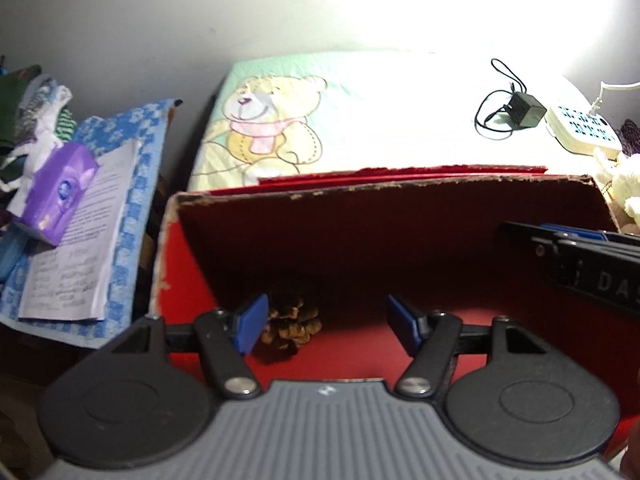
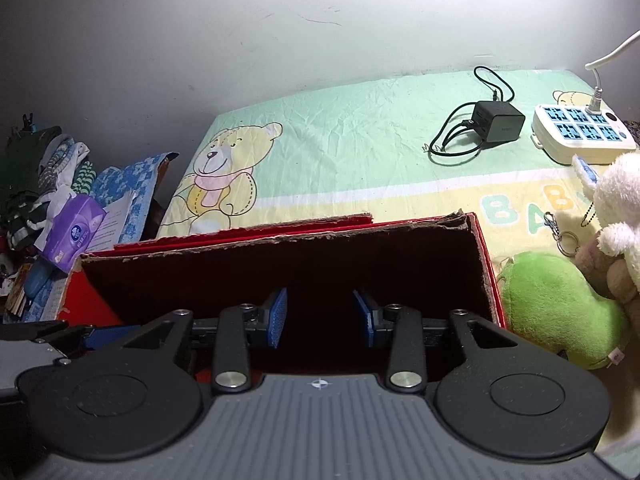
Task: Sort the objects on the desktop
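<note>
A red cardboard box (image 1: 188,264) stands open on the bear-print sheet; it also shows in the right wrist view (image 2: 486,264). A brown pine cone (image 1: 294,326) lies on the box floor. My left gripper (image 1: 327,330) is open and empty over the box, with the cone just inside its left pad. My right gripper (image 2: 321,318) is open and empty above the box's right half; its body shows in the left wrist view (image 1: 580,256). A green plush toy (image 2: 556,312), a white and brown plush (image 2: 616,216), a black charger with cable (image 2: 496,122) and a white power strip (image 2: 580,132) lie on the sheet outside the box.
A keyring (image 2: 560,232) lies by the plush toys. Left of the bed, a purple tissue pack (image 2: 74,232) and a printed booklet (image 1: 80,232) rest on a blue patterned cloth (image 1: 132,184), with piled clothes (image 2: 52,176) behind. A wall runs behind the bed.
</note>
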The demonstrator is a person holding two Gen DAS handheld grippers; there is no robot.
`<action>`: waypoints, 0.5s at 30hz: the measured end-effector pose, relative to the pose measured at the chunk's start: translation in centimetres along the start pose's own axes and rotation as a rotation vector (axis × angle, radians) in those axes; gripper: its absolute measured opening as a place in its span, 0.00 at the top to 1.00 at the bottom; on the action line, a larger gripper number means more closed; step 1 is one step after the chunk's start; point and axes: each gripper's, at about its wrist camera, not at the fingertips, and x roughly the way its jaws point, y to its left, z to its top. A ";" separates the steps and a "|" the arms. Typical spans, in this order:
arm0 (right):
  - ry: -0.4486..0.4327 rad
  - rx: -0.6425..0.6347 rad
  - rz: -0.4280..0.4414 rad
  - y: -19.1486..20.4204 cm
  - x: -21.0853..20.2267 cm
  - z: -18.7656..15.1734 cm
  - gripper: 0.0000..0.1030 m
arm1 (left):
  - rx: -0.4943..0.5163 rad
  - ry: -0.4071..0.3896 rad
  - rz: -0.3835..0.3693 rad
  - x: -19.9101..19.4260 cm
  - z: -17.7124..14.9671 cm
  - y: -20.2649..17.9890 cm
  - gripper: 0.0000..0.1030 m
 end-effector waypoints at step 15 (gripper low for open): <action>-0.145 -0.005 0.269 -3.9 -10.8 -2.6 0.62 | -0.037 -0.284 -0.193 -12.3 -7.6 -4.9 0.14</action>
